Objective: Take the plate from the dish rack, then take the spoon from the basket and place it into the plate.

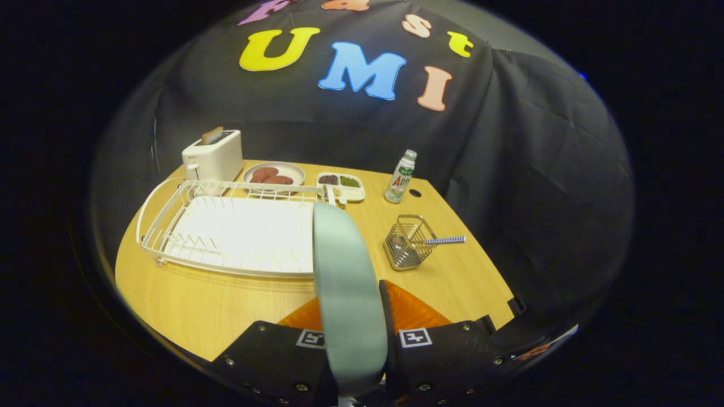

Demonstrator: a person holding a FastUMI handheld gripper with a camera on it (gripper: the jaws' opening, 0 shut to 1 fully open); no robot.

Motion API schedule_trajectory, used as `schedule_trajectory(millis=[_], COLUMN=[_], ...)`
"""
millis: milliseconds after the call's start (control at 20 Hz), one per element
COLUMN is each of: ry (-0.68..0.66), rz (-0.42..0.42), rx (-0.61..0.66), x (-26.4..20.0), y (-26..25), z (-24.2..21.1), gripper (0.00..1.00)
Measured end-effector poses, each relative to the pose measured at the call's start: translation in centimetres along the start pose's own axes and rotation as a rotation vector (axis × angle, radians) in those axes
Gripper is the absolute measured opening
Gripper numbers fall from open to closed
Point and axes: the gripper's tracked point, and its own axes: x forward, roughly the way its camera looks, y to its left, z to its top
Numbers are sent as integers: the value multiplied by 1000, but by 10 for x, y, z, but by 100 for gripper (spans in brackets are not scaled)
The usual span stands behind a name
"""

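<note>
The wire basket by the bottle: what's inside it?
Inside the wire basket a spoon's striped handle sticks out sideways. Its bowl is hidden behind the wires. The gripper is clamping the plate.

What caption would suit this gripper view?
Gripper shut on the plate, held edge-on above the table; rack emptied, spoon waiting in the basket.

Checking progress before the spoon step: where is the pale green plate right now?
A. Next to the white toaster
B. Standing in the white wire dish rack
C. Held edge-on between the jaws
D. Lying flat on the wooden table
C: the pale green plate stands edge-on between the jaws of the gripper, both pressing on it, with the white wire dish rack beyond and to the side.
</note>
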Motion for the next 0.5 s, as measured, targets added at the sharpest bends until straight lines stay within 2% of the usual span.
schedule_trajectory(millis=[300,500], ry=[110,135], rz=[141,260], rx=[67,212], x=[20,25], y=[17,27], z=[-53,-59], gripper=[31,31])
